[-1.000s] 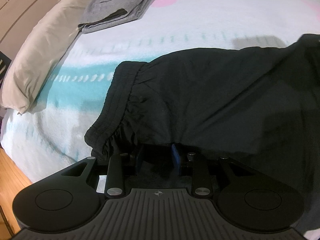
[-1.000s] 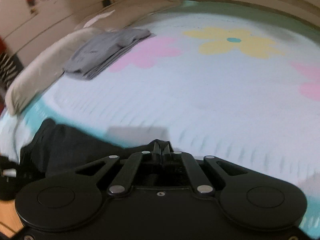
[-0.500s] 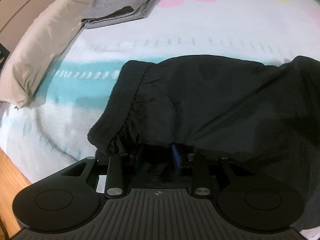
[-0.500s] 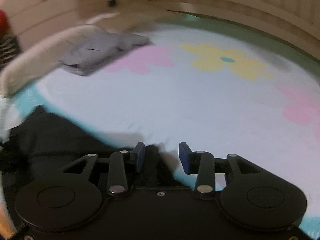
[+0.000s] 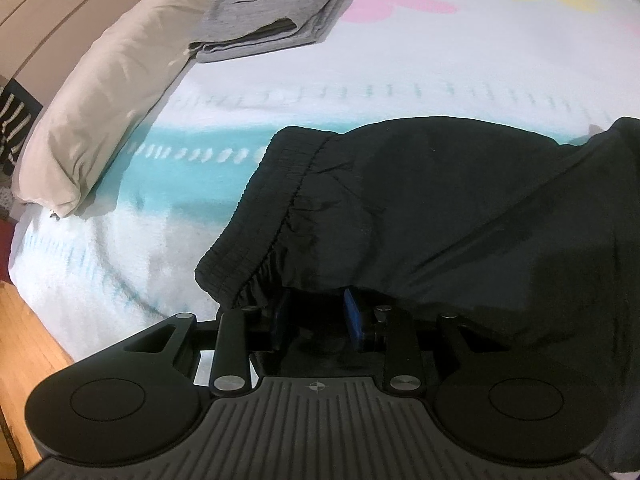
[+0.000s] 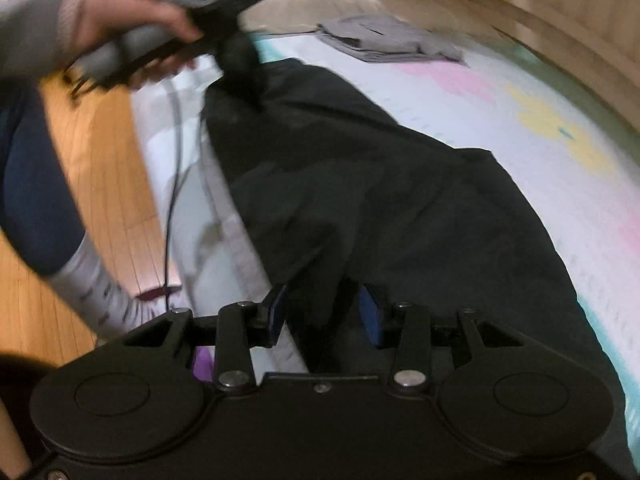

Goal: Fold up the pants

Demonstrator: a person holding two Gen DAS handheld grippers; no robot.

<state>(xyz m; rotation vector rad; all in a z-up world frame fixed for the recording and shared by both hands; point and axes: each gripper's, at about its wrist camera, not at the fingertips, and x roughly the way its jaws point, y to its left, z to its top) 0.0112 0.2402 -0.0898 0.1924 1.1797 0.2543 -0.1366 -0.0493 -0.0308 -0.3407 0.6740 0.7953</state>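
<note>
Lying lengthwise on the bed (image 5: 280,80), the pants (image 6: 380,200) run from the left gripper (image 5: 316,312) at the waistband toward the right gripper (image 6: 324,316). Left is clamped on cloth. Right jaws have just been opening and stand released, with a fold between them. Pad contact is blurred; leg ends are cut off.
</note>
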